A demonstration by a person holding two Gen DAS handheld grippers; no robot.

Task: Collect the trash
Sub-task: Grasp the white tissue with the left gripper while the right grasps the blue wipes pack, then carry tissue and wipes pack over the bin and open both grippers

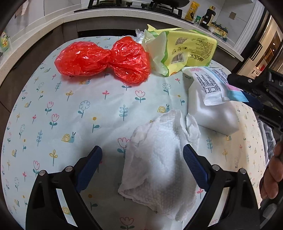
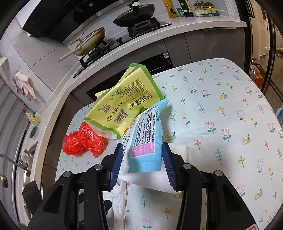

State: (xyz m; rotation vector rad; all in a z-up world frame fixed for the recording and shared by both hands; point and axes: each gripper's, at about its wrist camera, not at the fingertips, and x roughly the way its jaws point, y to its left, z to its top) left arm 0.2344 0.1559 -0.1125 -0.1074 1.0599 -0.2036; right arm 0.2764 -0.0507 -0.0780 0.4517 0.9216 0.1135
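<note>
Holding: your right tool (image 2: 142,161) has its blue pads on either side of the white and blue wipes pack (image 2: 144,141); the pads sit right at the pack's sides, but you cannot tell whether they press it.
Left tool: your left tool (image 1: 142,159) stands wide, its pads apart on either side of the crumpled white paper towel (image 1: 159,162), not pressing it.
Paper towel: lies on the surface (image 1: 70,115) near its front edge, just beside the wipes pack (image 1: 212,99) as your left view shows.
Red plastic bag: the knotted red bag (image 1: 104,60) rests toward the far side of the surface, touching the yellow-green package (image 1: 182,51).
Yellow-green package: lies tilted, its lower corner overlapping the top of the wipes pack in your right view.
Surface: covered by a pale cloth printed with flowers and snails.
Behind: a kitchen counter with a stove and two pans (image 2: 134,16).
Your hand: fingers (image 1: 272,169) show at the right edge of your left view.
</note>
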